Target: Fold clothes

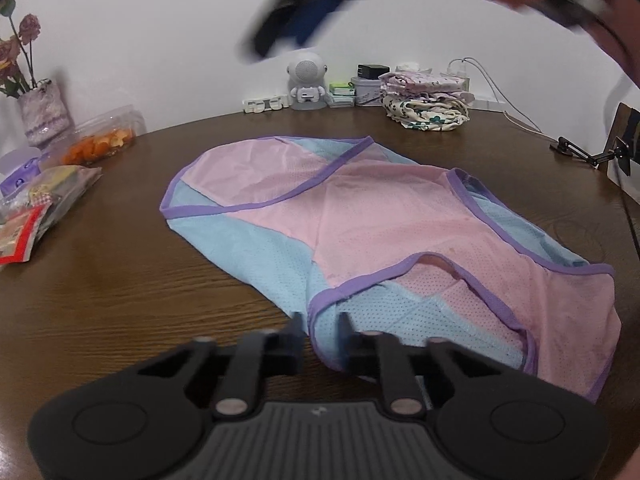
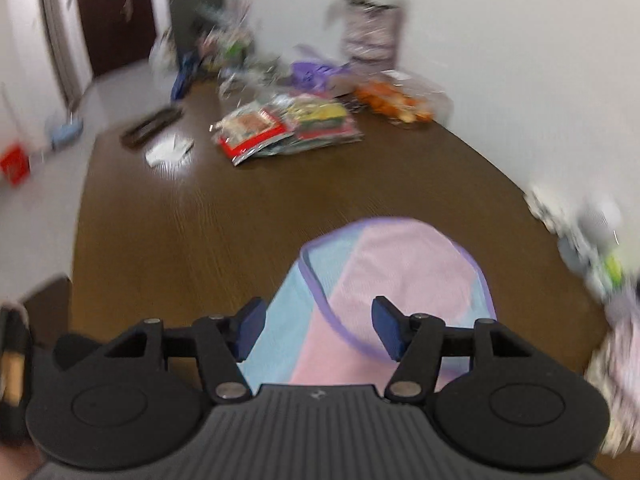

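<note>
While the left hand-held gripper pinches the purple-trimmed pink-and-blue mesh garment on the dark wooden counter, the right hand-held gripper hovers above, jaws apart, empty.

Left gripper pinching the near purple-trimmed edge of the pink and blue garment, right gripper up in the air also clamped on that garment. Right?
Not quite. The left gripper is pinched on the near edge of the pink and blue garment, but the right gripper is not clamped on it: the right wrist view shows its jaws apart and empty above the cloth.
</note>
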A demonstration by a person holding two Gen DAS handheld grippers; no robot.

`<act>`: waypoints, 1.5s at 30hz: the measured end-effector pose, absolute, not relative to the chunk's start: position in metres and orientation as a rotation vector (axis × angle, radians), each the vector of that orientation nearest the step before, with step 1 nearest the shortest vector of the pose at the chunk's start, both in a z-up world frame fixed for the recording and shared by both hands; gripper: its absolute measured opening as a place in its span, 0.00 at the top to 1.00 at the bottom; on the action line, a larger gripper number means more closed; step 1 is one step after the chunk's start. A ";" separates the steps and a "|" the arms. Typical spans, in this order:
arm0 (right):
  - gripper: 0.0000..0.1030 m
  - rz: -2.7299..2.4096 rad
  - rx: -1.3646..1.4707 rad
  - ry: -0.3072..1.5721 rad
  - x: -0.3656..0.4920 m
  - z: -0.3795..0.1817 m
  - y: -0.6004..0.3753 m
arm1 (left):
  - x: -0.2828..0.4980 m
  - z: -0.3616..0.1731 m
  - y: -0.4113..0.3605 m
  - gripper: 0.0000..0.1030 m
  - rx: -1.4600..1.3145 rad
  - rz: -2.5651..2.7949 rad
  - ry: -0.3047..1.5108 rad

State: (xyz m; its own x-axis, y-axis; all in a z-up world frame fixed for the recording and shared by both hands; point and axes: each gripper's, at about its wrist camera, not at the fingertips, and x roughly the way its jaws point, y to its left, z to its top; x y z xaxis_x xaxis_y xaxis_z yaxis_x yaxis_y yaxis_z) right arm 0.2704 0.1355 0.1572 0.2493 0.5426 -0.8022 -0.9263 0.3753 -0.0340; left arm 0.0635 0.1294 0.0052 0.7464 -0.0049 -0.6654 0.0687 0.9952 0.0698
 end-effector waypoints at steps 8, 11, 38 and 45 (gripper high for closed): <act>0.74 1.050 -0.642 0.969 0.301 0.072 0.229 | 0.063 0.003 0.131 0.98 0.092 -0.080 0.713; 0.74 1.038 -0.615 1.005 0.311 0.053 0.237 | 0.063 0.002 0.130 0.98 0.087 -0.093 0.709; 0.97 1.011 -0.221 0.947 0.337 0.031 0.234 | 0.033 -0.010 0.098 0.99 0.421 0.029 0.699; 0.63 0.998 -0.141 0.991 0.342 0.024 0.227 | 0.032 0.003 0.111 0.72 0.328 0.005 0.720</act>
